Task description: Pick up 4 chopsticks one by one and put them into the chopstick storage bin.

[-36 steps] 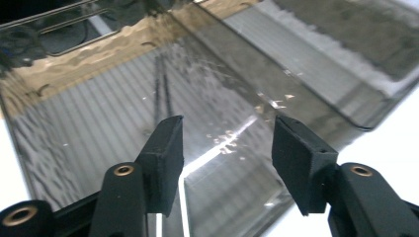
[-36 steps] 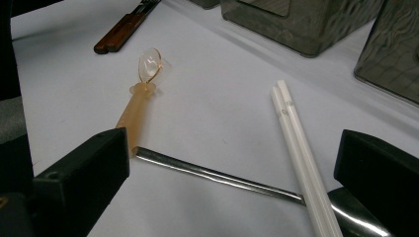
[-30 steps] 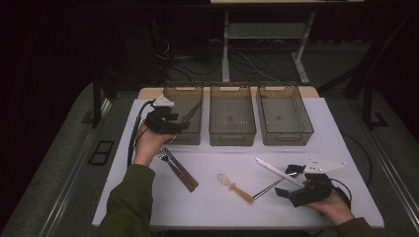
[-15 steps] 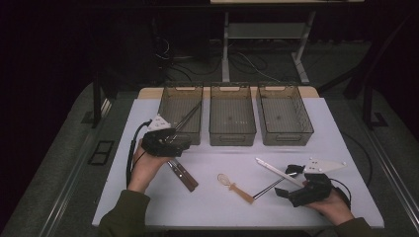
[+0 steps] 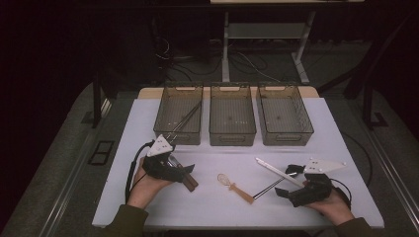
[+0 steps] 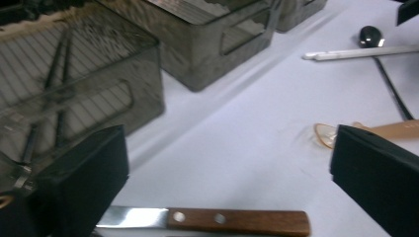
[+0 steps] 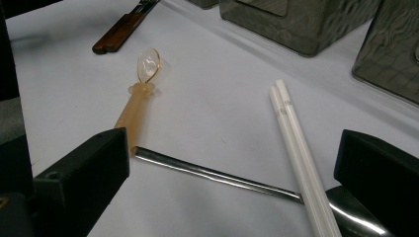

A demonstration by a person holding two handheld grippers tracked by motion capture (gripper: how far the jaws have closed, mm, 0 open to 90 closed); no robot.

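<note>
My left gripper [image 5: 184,171] is open just over a wooden-handled knife [image 5: 187,180] on the white table; its jaws have just been opening. In the left gripper view the knife [image 6: 237,222] lies flat below the wide-apart jaws, untouched. My right gripper [image 5: 287,180] is open at the near right. In the right gripper view a thin metal handle [image 7: 217,175] runs between its jaws, and a pair of white chopsticks [image 7: 296,148] crosses over it. An amber spoon [image 5: 234,185] lies between the two hands.
Three smoky clear bins stand in a row at the back: the left bin [image 5: 164,129] holds long metal utensils, and the middle bin [image 5: 232,136] and right bin [image 5: 285,138] sit beside it. The table's near edge runs just behind both hands.
My left hand has come back from the left bin's front and sunk to the knife, and its jaws have spread wide. The right hand has stayed still.
</note>
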